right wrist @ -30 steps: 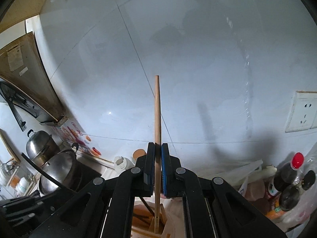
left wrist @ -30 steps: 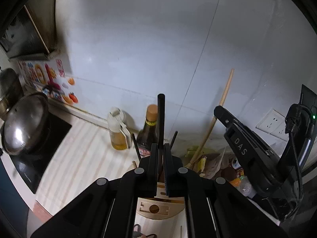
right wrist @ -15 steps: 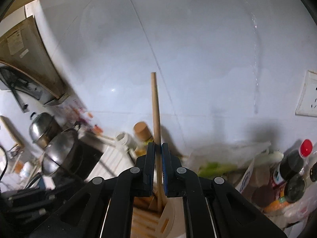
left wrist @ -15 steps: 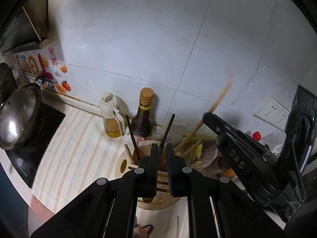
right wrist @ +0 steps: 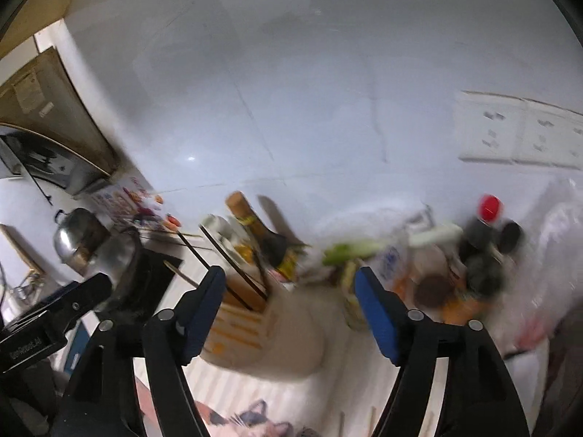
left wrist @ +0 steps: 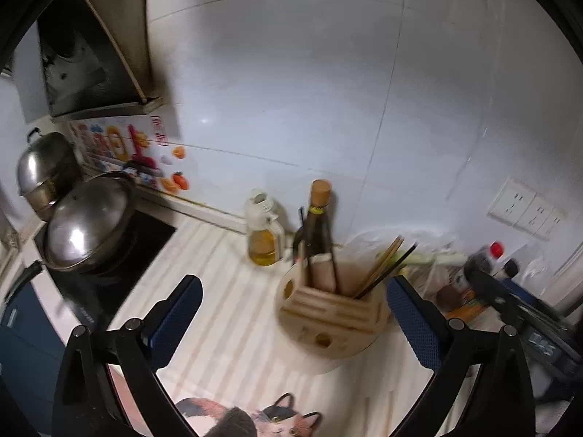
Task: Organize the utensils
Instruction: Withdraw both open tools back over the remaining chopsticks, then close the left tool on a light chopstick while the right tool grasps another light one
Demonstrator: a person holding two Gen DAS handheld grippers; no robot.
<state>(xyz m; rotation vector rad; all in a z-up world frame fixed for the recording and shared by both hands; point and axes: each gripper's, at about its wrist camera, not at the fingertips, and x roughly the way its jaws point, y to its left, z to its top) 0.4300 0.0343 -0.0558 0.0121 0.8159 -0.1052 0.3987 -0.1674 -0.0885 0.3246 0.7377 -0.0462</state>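
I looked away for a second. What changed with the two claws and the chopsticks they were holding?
Both claws let go. The left claw released its black chopstick and the right claw its wooden one; both now stand open and pulled back. The chopsticks lean in the wooden holder, which stayed put on the counter.

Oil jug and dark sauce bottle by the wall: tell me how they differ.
The oil jug is squat and clear, showing yellow oil; the dark sauce bottle is tall, slim and nearly black. The jug has a white cap and side handle; the bottle has a tan cap and no handle. Both stand upright against the tiled wall, just behind the wooden utensil holder.
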